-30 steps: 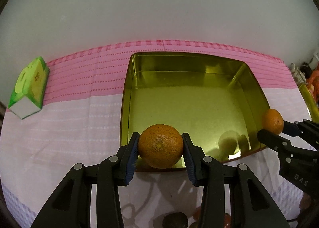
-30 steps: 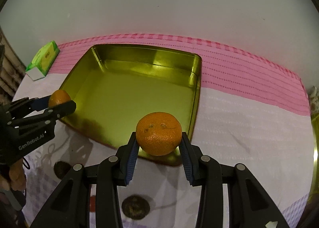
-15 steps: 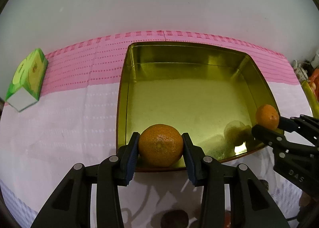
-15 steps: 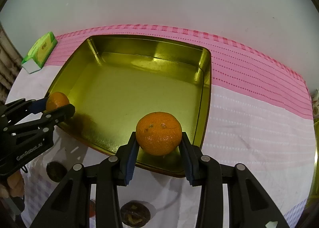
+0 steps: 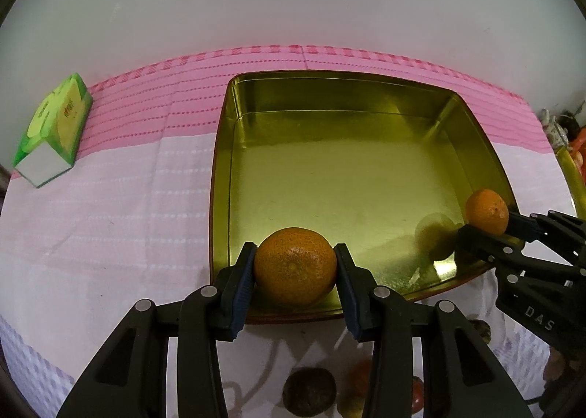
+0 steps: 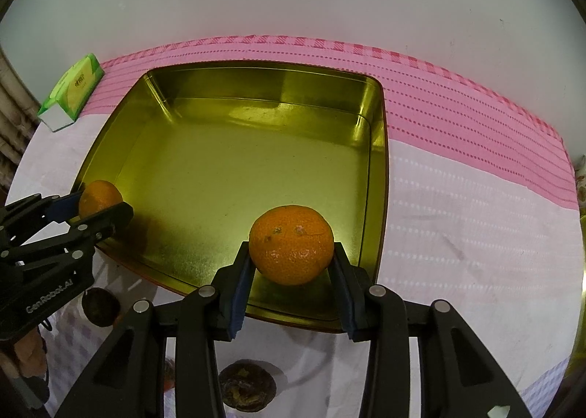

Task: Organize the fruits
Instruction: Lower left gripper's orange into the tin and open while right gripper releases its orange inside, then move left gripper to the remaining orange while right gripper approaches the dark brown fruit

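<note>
A square gold tin tray (image 5: 366,88) (image 6: 256,68) lies on the pink and white cloth. My left gripper (image 5: 295,268) is shut on an orange (image 5: 295,266) and holds it over the tray's near edge. It also shows in the right wrist view (image 6: 99,205) at the tray's left rim with its orange (image 6: 99,196). My right gripper (image 6: 292,253) is shut on a second orange (image 6: 292,244) over the tray's near right corner. It also shows in the left wrist view (image 5: 490,224) with its orange (image 5: 486,211).
A green tissue box (image 5: 53,130) (image 6: 71,92) lies at the far left of the cloth. Dark round fruits (image 5: 309,390) (image 6: 249,385) (image 6: 100,306) and small red ones (image 5: 415,394) lie on the cloth below the grippers. Cluttered items (image 5: 567,147) stand at the right edge.
Both grippers have moved forward and lower with their oranges, from in front of the tray's near edge to over its rim. The tray looks larger and nearer.
</note>
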A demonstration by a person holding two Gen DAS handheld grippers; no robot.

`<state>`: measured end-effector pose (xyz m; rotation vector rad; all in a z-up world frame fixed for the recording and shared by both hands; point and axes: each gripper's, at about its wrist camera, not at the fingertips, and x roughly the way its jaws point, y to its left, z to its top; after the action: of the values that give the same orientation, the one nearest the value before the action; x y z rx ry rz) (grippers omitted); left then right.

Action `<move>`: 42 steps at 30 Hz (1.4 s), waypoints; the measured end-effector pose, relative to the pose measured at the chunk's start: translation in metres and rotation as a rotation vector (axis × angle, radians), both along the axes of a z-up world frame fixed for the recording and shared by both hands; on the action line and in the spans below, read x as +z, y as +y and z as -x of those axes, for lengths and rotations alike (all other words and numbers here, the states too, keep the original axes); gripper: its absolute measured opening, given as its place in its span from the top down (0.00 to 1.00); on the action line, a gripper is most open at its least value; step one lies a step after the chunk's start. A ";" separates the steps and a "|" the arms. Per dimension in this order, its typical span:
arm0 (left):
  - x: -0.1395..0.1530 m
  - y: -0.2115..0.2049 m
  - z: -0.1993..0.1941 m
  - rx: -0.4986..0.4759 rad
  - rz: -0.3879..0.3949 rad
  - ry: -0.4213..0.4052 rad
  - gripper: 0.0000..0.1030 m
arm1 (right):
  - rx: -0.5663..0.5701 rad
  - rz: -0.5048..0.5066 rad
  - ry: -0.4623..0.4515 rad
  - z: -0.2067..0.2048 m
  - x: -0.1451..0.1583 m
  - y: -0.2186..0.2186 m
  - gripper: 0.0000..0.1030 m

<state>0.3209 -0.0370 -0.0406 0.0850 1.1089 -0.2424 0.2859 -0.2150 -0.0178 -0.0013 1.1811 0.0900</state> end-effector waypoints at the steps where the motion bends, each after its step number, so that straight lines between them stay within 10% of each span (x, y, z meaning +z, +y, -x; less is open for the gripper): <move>1: 0.000 0.000 0.000 0.001 -0.001 -0.001 0.58 | 0.001 -0.005 0.000 0.001 0.000 -0.001 0.62; 26: 0.038 0.000 0.041 0.002 -0.032 -0.072 0.42 | 0.000 -0.054 -0.075 0.044 0.040 -0.002 0.52; 42: 0.046 0.023 0.190 0.072 -0.046 -0.048 0.42 | 0.025 -0.056 -0.056 0.150 0.036 -0.003 0.52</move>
<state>0.1310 -0.0141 0.0054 0.0908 1.0676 -0.1497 0.1354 -0.2175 0.0179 0.0305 1.1219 0.1445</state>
